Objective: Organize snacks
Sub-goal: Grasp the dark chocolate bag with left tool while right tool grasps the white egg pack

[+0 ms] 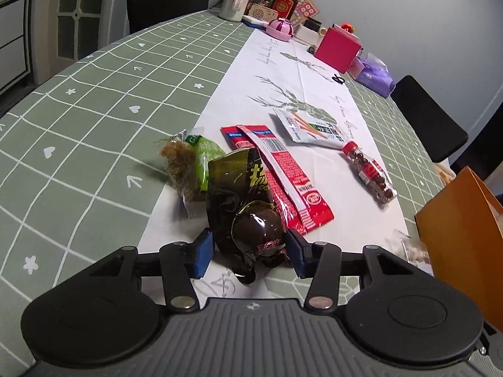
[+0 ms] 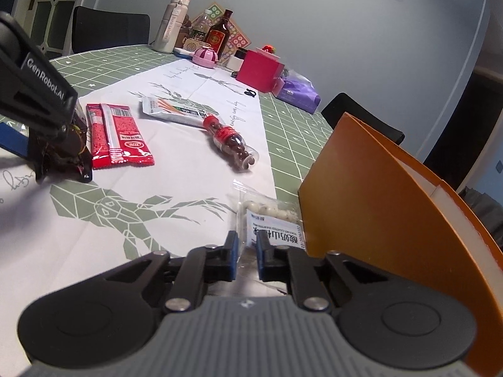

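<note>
Green table (image 1: pixel 94 100); dark packet (image 1: pixel 248 207) between jaws

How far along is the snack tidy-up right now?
Early. Nothing shows as put away; the inside of the orange bag is hidden. In hand: the left tongs bracket the dark snack pack, and the right tongs pinch the clear bag of white candies. Left on the table: red packet, candy bottle, white stick pack, green noodle bag.
</note>
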A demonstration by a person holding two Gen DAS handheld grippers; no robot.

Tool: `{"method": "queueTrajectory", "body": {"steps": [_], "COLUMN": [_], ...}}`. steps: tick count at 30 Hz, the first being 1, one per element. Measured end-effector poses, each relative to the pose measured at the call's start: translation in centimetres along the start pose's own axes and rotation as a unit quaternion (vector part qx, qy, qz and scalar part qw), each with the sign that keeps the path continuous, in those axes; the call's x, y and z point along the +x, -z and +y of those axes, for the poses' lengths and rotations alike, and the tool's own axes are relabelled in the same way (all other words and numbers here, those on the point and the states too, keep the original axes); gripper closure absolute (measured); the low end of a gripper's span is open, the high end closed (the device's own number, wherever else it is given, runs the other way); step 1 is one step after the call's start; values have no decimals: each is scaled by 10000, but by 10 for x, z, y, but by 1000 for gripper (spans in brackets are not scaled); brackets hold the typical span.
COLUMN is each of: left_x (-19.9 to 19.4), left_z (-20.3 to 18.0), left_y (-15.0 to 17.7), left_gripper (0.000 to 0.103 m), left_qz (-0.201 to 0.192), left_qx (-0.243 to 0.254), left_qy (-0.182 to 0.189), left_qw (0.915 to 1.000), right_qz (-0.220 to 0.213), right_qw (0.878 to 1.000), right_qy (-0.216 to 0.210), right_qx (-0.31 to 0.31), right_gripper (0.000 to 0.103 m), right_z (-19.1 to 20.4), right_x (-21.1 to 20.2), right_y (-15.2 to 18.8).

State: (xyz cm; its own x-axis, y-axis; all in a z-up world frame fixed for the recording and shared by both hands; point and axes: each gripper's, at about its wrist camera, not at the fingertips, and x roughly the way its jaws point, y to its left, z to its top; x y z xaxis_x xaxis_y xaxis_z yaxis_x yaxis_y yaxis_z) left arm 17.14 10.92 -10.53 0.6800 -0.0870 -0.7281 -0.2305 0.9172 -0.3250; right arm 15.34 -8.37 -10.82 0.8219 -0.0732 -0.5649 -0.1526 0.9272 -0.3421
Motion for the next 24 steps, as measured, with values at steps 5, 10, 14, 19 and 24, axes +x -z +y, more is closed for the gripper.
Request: {"method": "queueTrajectory", "body": {"steps": [5, 10, 14, 19, 24], "left_x": [-14, -31, -45, -58, -63], "left_z": [1, 4, 6, 10, 8], "left_y": [12, 26, 38, 53, 61], "left_gripper": [47, 48, 48, 48, 47], "left_qz": [163, 353, 494, 734, 776], "left_qx": [75, 219, 370, 444, 522], "left_qy": [5, 75, 169, 475, 555], "left_qw": [9998, 9991, 9980, 9952, 9941], "right_qz": [-75, -185, -273, -221, -125], "right_qw": [9996, 9961, 9896, 9823, 9804], "right_qy": [-275, -813, -1311, -1718, -1872], "right_qx": [-81, -281, -523, -716, -595], "right_gripper": [100, 101, 101, 101, 101], "right_z": [4, 15, 21, 18, 11], "right_x": [-15, -42, -68, -90, -98], "right_y": [2, 9, 19, 31, 35]}}
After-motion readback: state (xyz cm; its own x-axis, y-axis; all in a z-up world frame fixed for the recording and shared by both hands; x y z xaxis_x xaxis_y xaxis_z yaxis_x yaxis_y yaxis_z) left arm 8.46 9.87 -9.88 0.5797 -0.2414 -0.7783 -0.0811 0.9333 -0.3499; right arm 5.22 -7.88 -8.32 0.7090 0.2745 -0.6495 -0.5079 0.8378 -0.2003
